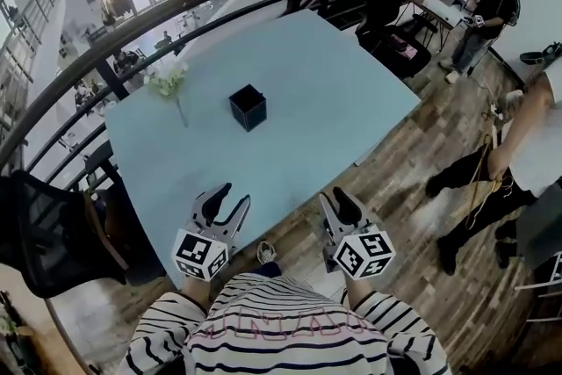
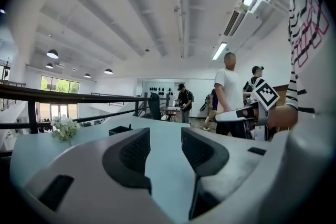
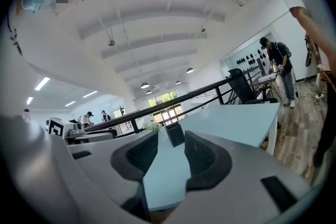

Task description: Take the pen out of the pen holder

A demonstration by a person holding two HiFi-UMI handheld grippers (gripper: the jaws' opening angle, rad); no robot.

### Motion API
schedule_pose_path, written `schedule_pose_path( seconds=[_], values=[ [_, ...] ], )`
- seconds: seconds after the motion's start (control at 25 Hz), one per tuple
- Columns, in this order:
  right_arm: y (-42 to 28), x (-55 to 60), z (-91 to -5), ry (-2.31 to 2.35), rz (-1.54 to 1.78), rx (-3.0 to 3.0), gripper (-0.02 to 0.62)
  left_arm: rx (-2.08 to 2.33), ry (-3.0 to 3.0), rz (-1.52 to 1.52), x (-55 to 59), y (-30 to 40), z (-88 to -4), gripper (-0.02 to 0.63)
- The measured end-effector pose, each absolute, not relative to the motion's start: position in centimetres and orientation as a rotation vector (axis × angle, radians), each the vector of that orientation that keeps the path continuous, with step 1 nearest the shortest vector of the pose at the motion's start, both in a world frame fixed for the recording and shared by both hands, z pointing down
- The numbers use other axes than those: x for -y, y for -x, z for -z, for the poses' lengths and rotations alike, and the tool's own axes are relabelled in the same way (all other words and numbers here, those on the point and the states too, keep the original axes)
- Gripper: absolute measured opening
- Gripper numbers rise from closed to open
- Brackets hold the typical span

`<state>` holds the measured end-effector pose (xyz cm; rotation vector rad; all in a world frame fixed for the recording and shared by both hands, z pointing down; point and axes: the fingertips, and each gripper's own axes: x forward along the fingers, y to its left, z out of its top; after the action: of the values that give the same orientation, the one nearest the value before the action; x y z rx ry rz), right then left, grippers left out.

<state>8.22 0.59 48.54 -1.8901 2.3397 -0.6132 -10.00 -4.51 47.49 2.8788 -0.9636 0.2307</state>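
The left gripper point(image 1: 225, 194) and the right gripper point(image 1: 339, 199) are hovering at the tabletop's point(image 1: 342, 92) near edge, jaws gaping wide and empty. The holder point(image 1: 248, 107) is sitting mid-tabletop, well apart from both.

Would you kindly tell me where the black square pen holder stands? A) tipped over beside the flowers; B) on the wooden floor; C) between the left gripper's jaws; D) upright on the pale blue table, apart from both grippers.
D: the black square pen holder stands upright on the pale blue table, with the left gripper and right gripper open and empty at its near edge.
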Motion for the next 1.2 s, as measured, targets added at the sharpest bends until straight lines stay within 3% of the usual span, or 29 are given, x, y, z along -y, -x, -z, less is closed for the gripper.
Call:
schedule_pose_path(
  seconds=[0.72,1.2],
  values=[
    [-9.6,13.8,-49.0,1.877,0.653,-2.358,0.152,1.009,-2.821,-0.198,18.8,9.4,-48.6,0.164],
    [-15.9,22.7,-49.8,1.681,0.712,-2.583,0.152,1.26,-2.688,-0.243,25.2,4.3,-49.5,0.164]
  ],
)
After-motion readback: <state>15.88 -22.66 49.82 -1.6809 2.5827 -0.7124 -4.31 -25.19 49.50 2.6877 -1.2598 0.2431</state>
